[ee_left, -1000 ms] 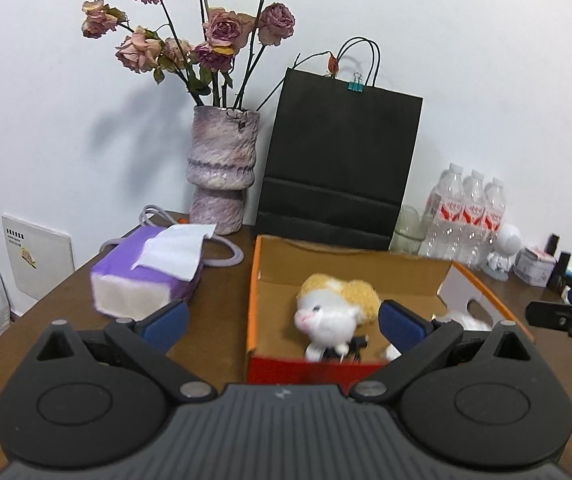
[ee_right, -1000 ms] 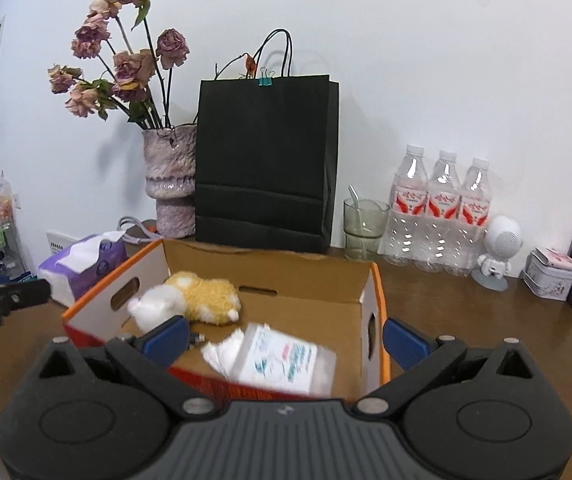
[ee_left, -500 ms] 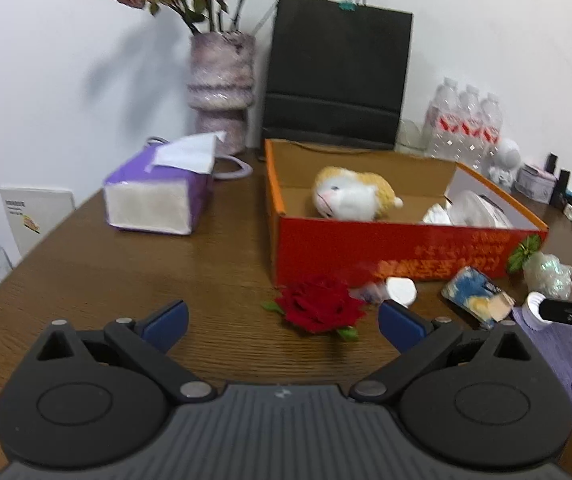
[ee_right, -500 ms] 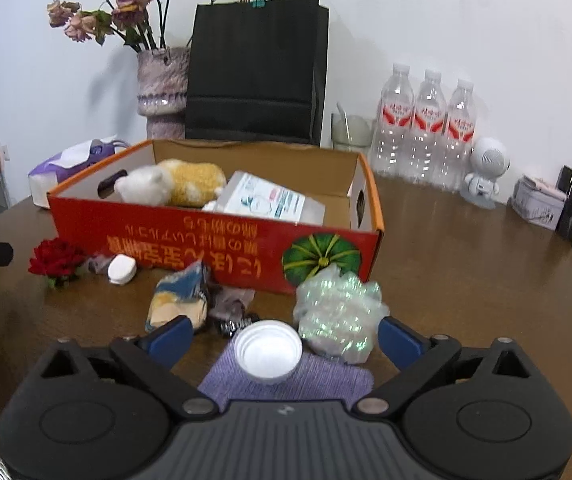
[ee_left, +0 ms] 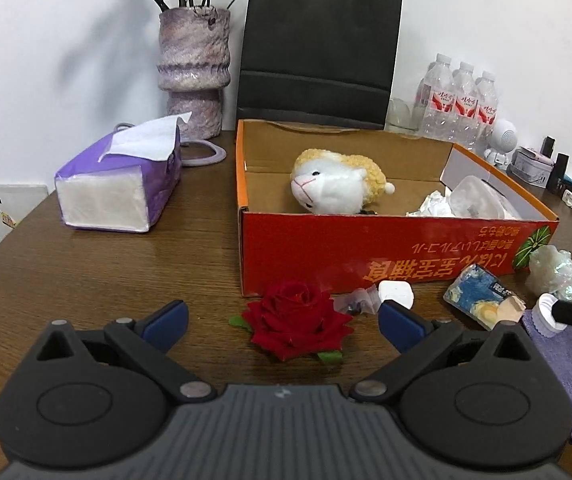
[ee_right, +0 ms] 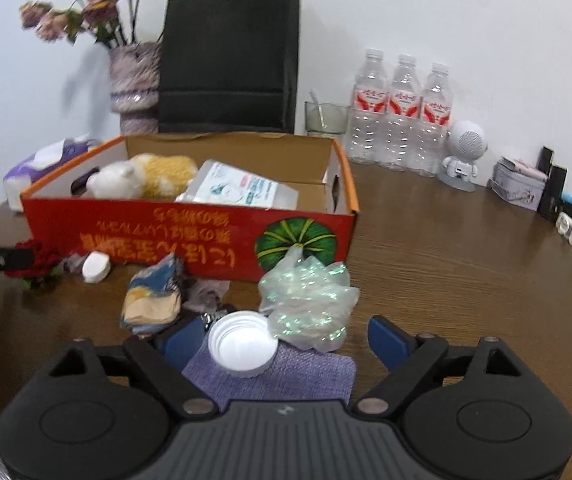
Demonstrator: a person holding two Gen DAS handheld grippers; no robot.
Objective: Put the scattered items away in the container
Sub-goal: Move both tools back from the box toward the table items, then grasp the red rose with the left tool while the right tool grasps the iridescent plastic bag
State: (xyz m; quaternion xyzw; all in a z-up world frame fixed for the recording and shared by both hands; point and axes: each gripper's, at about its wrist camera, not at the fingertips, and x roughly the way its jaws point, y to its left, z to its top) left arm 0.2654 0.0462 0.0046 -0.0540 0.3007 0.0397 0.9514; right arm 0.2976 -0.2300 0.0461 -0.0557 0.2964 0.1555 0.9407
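my right gripper [ee_right: 282,340] hangs low over the purple cloth [ee_right: 286,372], jaws closing but not yet touching anything. the white cap [ee_right: 242,347] sits between them, hard against the left finger, open side up and round, so no axis to line up with. the iridescent wrapper [ee_right: 305,304] lies just beyond it, toward the right finger. my left gripper [ee_left: 282,320] stands spread, nothing pinched, with the red rose [ee_left: 297,320] dead centre between its fingers on the table [ee_left: 106,272]. the red box [ee_left: 385,252] waits just behind both, already holding the plush sheep [ee_left: 337,186]. each hand is nearest its own item.
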